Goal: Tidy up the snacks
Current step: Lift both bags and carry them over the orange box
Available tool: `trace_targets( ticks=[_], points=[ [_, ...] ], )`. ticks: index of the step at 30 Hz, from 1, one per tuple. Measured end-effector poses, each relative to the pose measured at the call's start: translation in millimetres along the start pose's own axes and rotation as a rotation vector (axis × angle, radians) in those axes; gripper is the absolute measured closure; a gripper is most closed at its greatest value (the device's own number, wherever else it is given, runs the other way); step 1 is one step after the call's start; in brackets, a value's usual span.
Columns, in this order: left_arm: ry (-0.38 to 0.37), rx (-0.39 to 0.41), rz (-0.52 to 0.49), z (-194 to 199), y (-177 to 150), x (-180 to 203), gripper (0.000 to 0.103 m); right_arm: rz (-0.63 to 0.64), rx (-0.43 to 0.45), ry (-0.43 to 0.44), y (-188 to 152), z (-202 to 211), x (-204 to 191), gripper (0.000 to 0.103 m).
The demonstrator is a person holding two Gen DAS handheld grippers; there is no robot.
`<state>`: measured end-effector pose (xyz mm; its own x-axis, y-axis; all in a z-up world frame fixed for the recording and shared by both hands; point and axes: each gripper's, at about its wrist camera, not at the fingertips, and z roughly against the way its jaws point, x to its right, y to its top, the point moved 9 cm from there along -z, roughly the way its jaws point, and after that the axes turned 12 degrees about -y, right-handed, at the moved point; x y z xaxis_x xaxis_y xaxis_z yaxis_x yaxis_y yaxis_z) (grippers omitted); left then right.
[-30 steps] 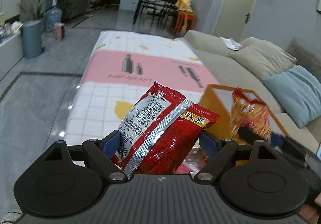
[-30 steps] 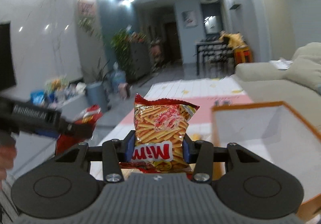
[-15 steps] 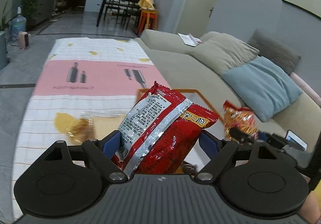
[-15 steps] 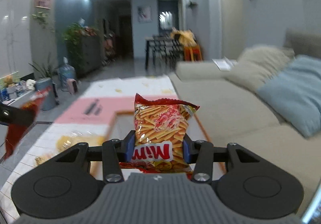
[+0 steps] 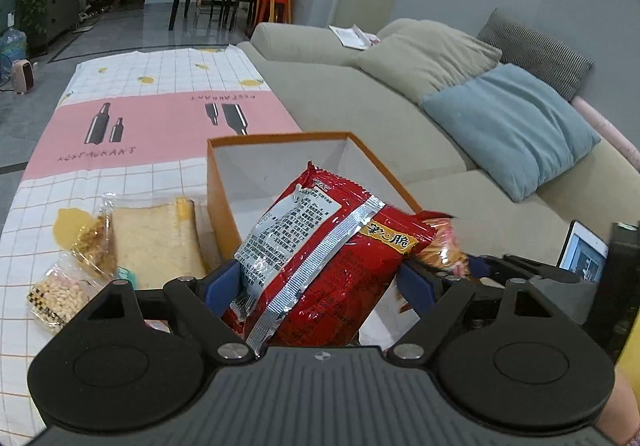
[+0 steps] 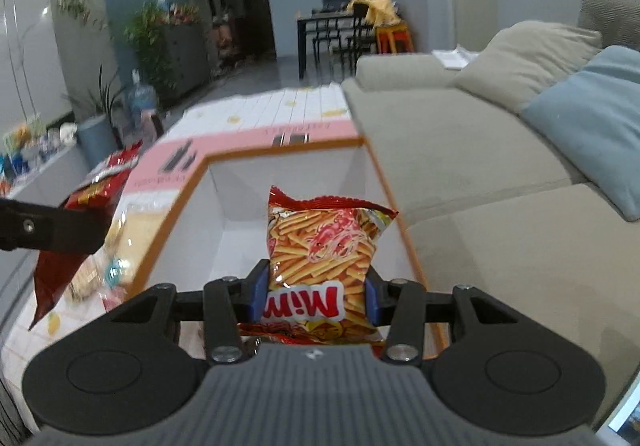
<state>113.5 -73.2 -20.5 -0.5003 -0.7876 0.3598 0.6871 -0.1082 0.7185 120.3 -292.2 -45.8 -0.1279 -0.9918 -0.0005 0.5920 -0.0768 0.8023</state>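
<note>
My left gripper (image 5: 320,284) is shut on a red snack bag (image 5: 320,254) with a silver back seam, held over the near left corner of an orange-rimmed white box (image 5: 280,138). My right gripper (image 6: 316,296) is shut on a bag of shrimp sticks (image 6: 324,246), upright above the box's (image 6: 280,150) empty white inside. In the right wrist view the red snack bag (image 6: 92,194) and the left gripper hang at the left edge. In the left wrist view the shrimp stick bag (image 5: 444,246) and the right gripper peek out at the right.
A checked tablecloth (image 5: 160,118) with a pink band covers the low table. Wrapped toast (image 5: 156,238), a gold-wrapped snack (image 5: 92,242) and a bag of small puffs (image 5: 56,298) lie left of the box. A beige sofa (image 5: 360,106) with a blue cushion (image 5: 512,126) runs along the right.
Both grippers have swung right and tipped down toward the box, each keeping its bag. The box interior and the snacks on the cloth have come into view.
</note>
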Motion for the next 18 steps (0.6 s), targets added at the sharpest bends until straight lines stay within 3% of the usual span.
trace_targets(
  ticks=[3,7,9,10,13,18],
  points=[
    [0.002,-0.006,0.0,-2.4,-4.8,2.5,0.006,0.006,-0.079,-0.001,-12.5,-15.4,-1.0,0.058],
    [0.014,-0.015,-0.009,-6.1,-7.0,4.7,0.006,0.028,-0.143,-0.104,-20.2,-28.3,5.8,0.057],
    [0.017,-0.019,-0.008,-7.6,-7.2,4.5,0.005,0.057,-0.152,-0.12,-21.4,-29.9,6.1,0.053],
    [0.017,-0.018,-0.007,-8.1,-7.0,4.2,0.006,0.071,-0.149,-0.129,-21.2,-29.9,5.3,0.043],
    [0.018,-0.017,-0.002,-9.4,-5.9,4.5,0.006,0.096,-0.121,-0.137,-16.3,-27.8,2.8,0.032],
    [0.024,-0.006,-0.019,-15.7,3.0,7.4,0.006,0.034,-0.086,-0.076,-10.0,-25.7,5.7,0.026]
  ],
)
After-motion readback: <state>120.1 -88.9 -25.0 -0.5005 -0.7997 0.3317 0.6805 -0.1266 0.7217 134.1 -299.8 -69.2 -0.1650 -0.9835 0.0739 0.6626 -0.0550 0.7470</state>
